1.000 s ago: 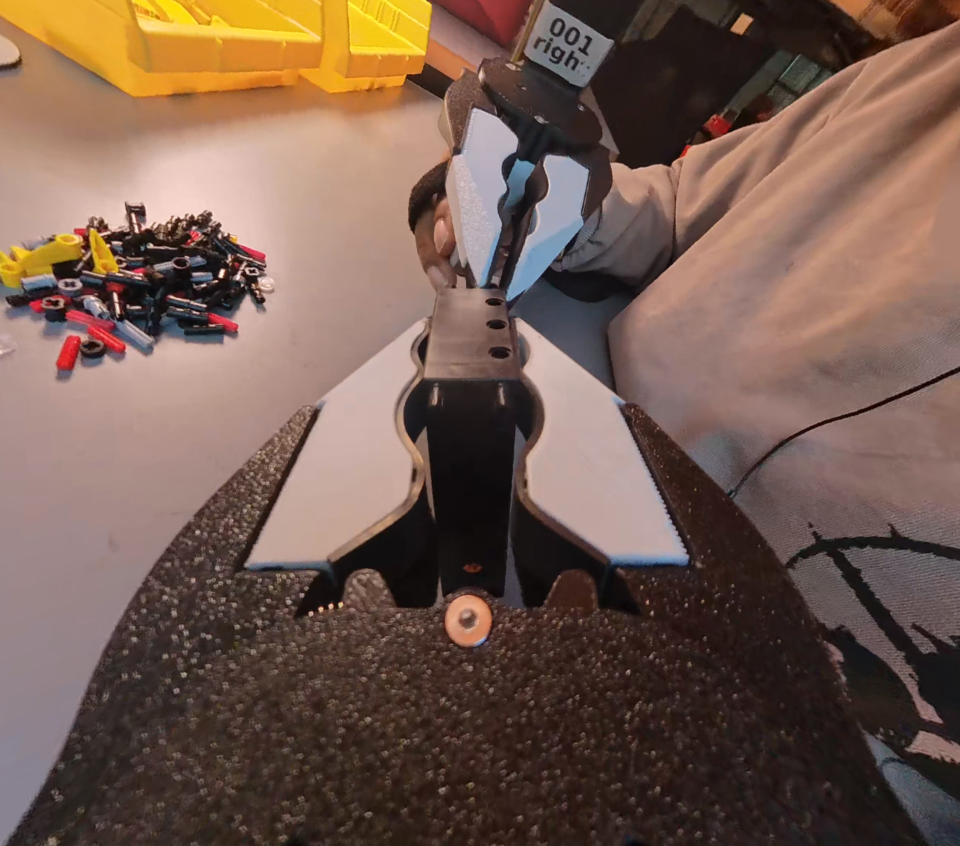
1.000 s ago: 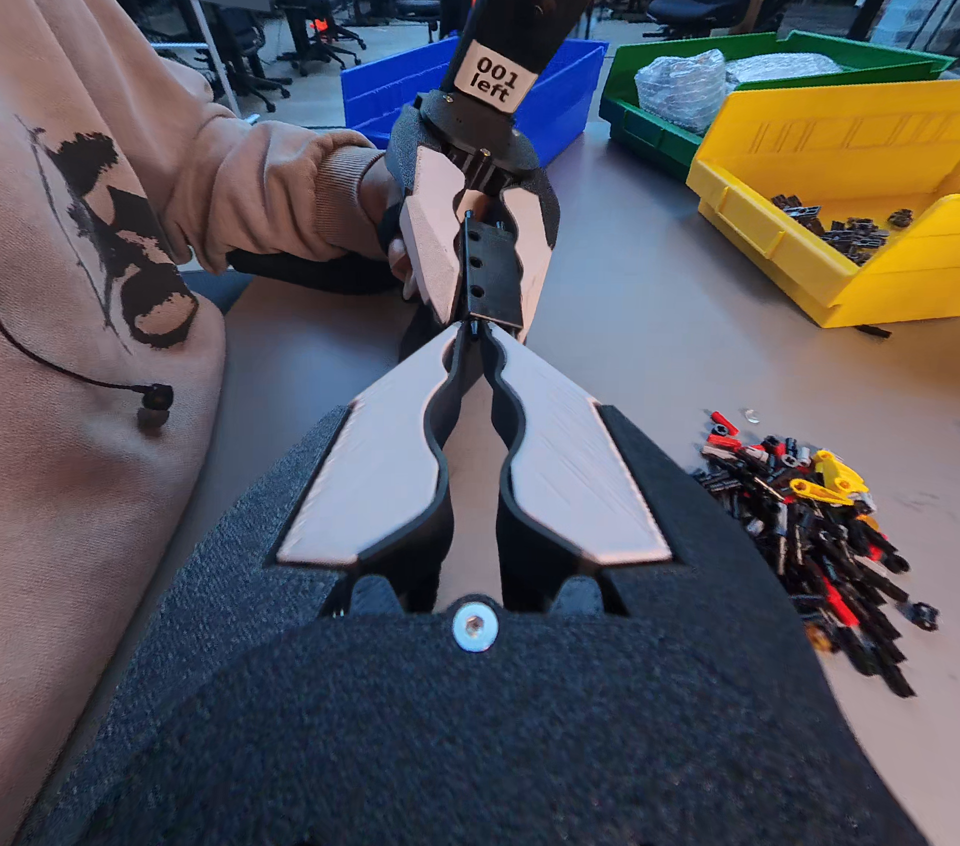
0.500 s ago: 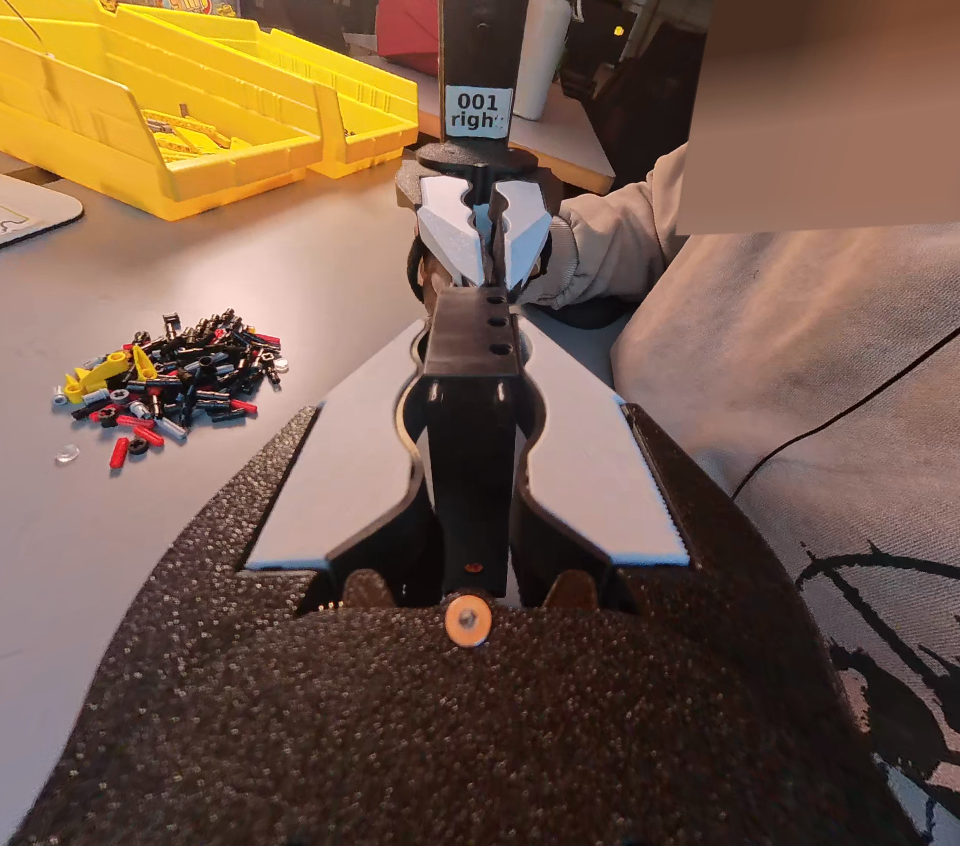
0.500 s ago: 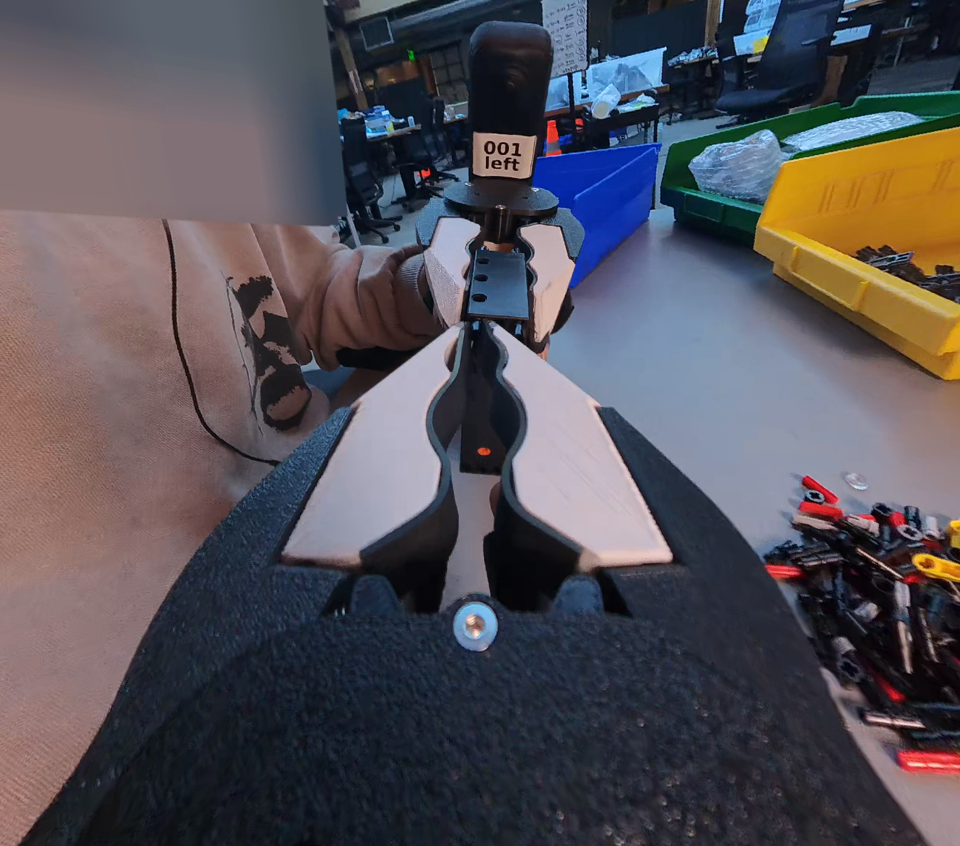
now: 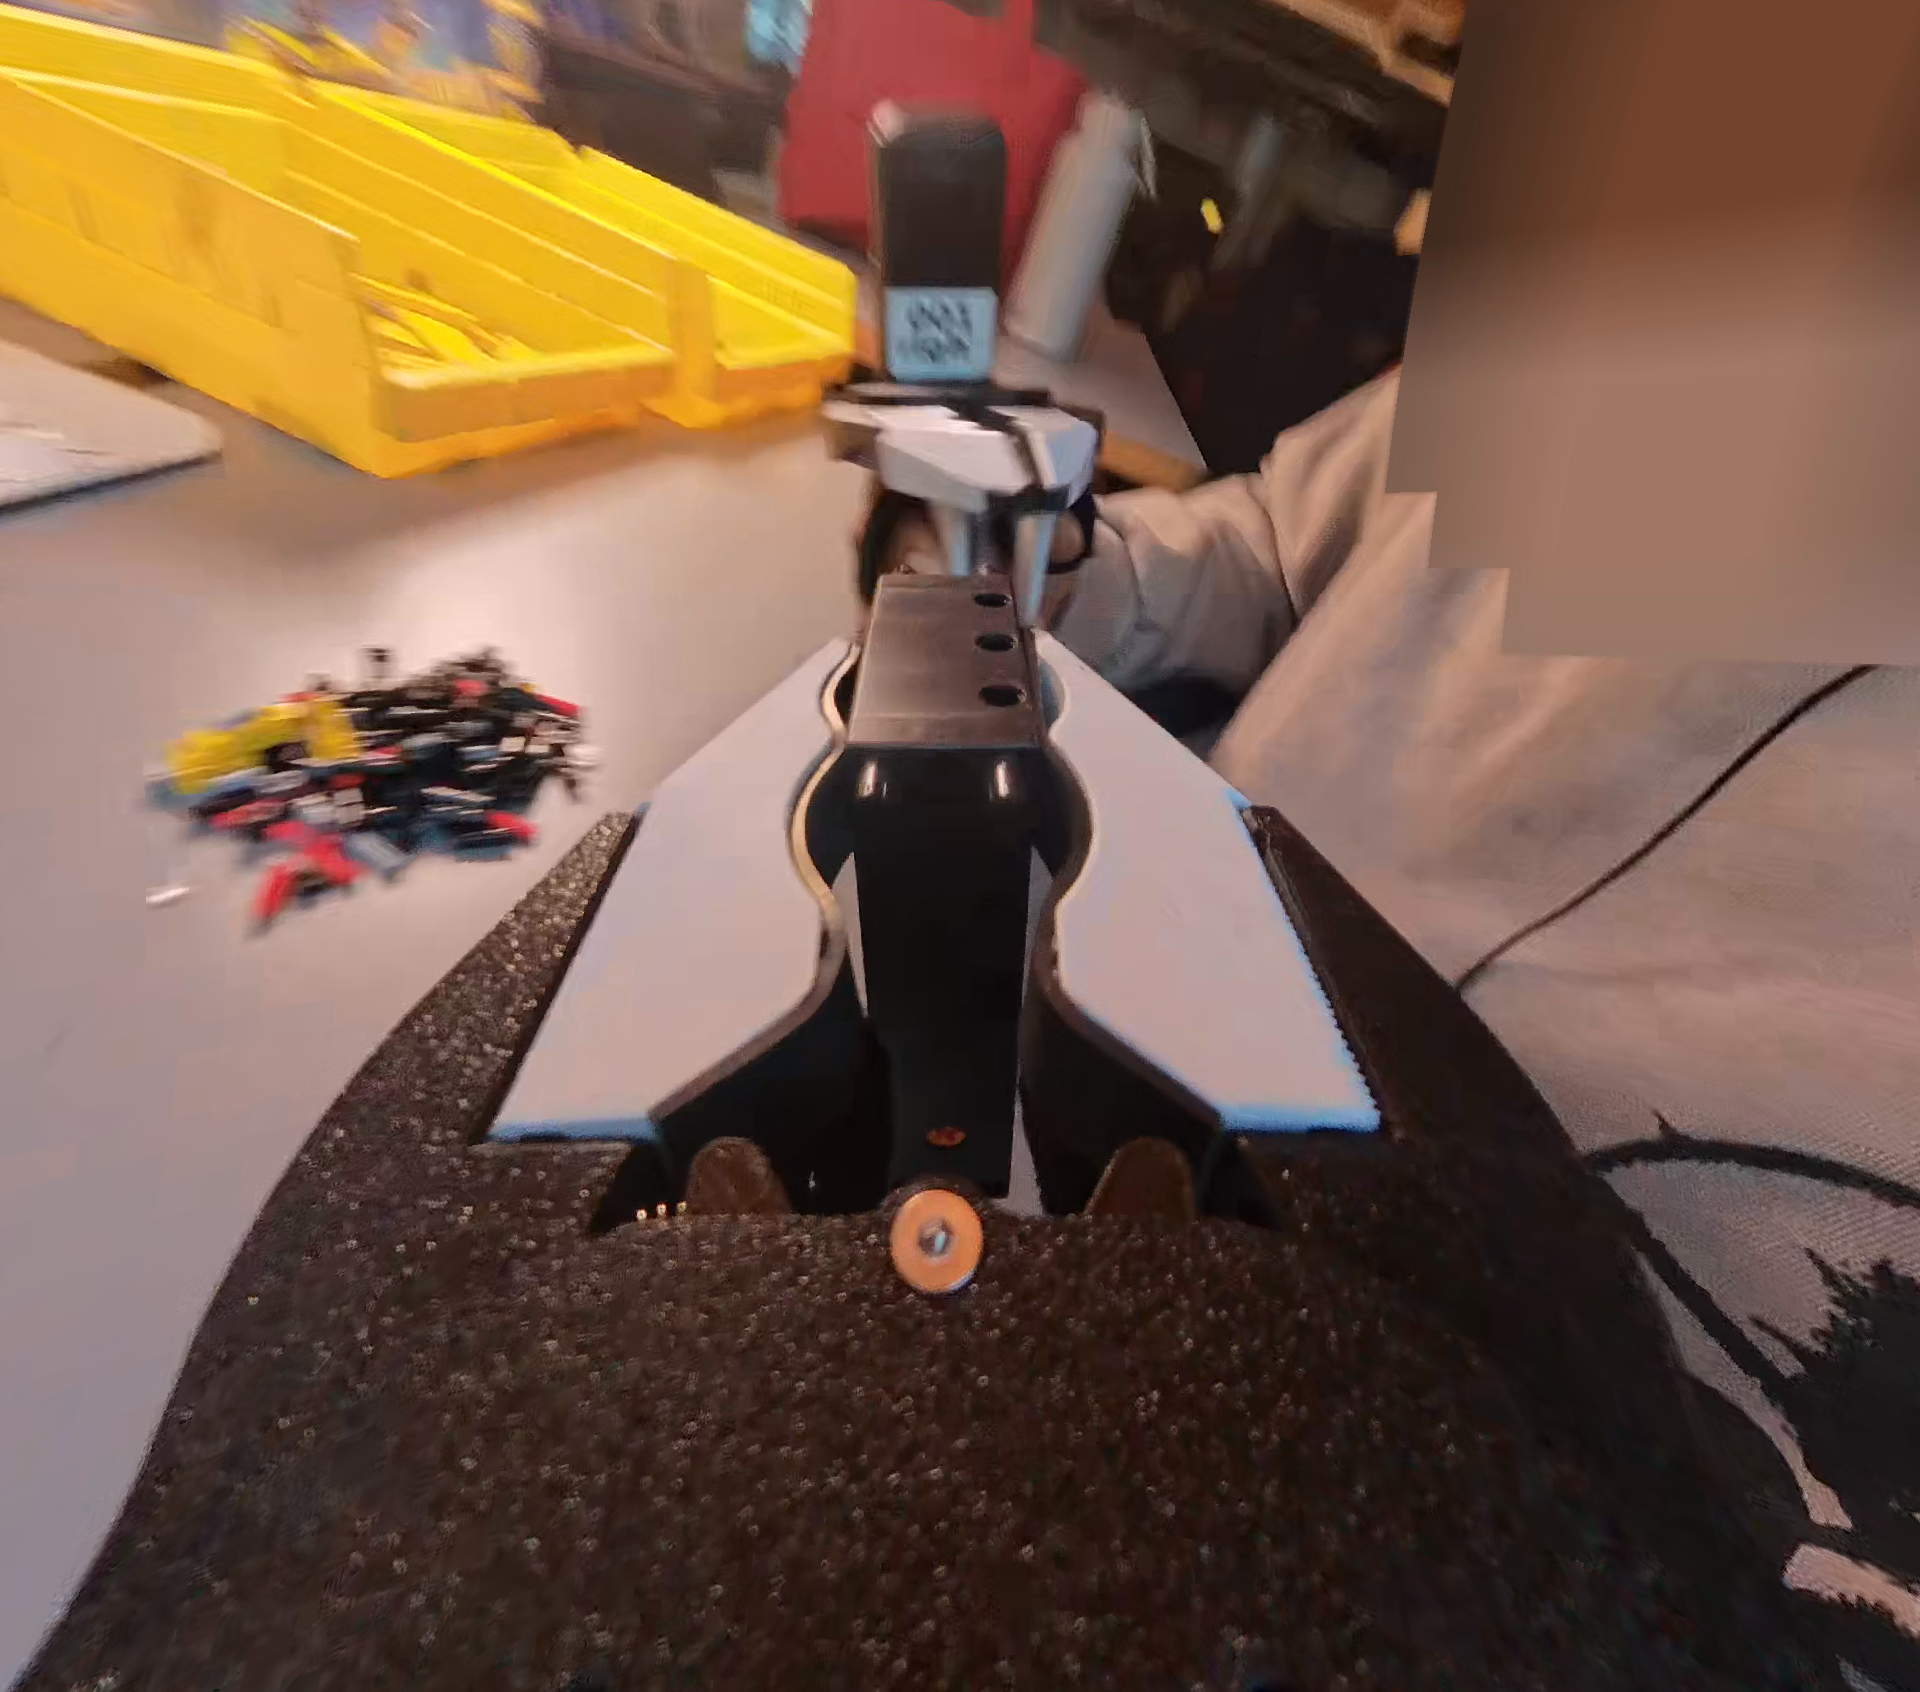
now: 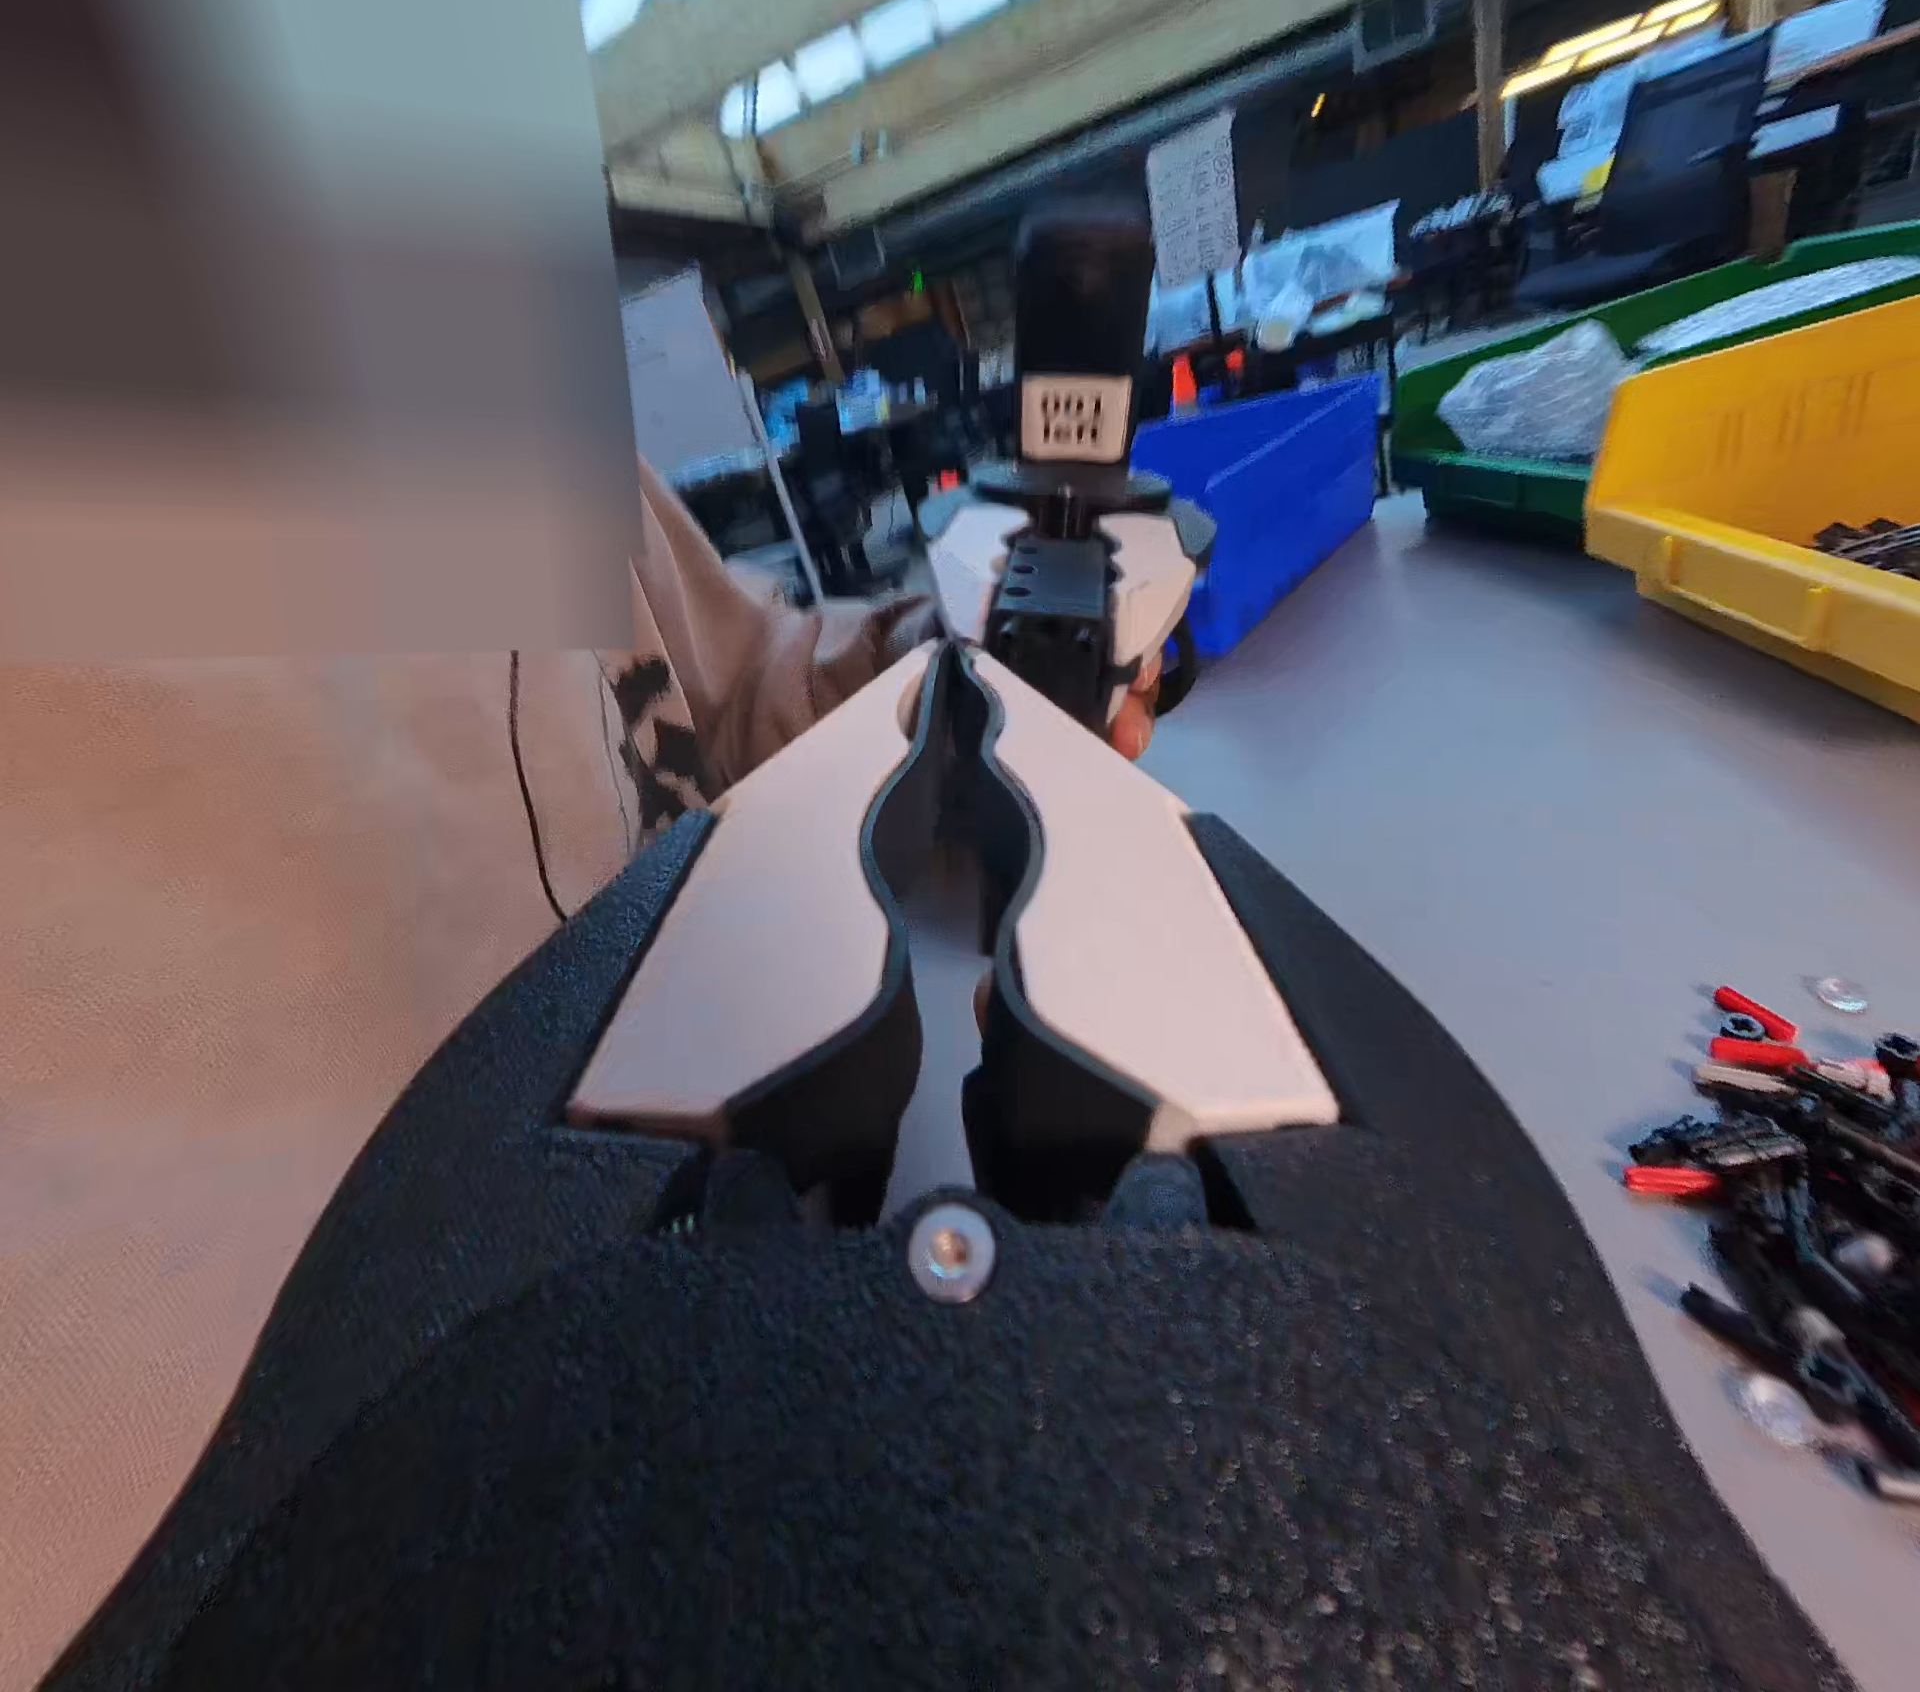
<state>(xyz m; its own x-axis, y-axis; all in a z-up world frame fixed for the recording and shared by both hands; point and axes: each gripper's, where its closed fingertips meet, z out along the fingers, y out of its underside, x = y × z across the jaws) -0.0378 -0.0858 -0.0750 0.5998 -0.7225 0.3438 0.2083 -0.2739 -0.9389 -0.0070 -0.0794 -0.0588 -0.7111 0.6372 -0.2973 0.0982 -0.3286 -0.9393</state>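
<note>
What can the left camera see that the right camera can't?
Only the left view shows the red bag and the white bottle. Only the right view shows the blue bin and the green bin. Both show the left gripper shut on a black block, the right gripper shut, the pile of small parts and the table.

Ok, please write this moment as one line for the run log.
left tool shut on black block | right tool shut, tips close to black block | parts pile on table
</note>
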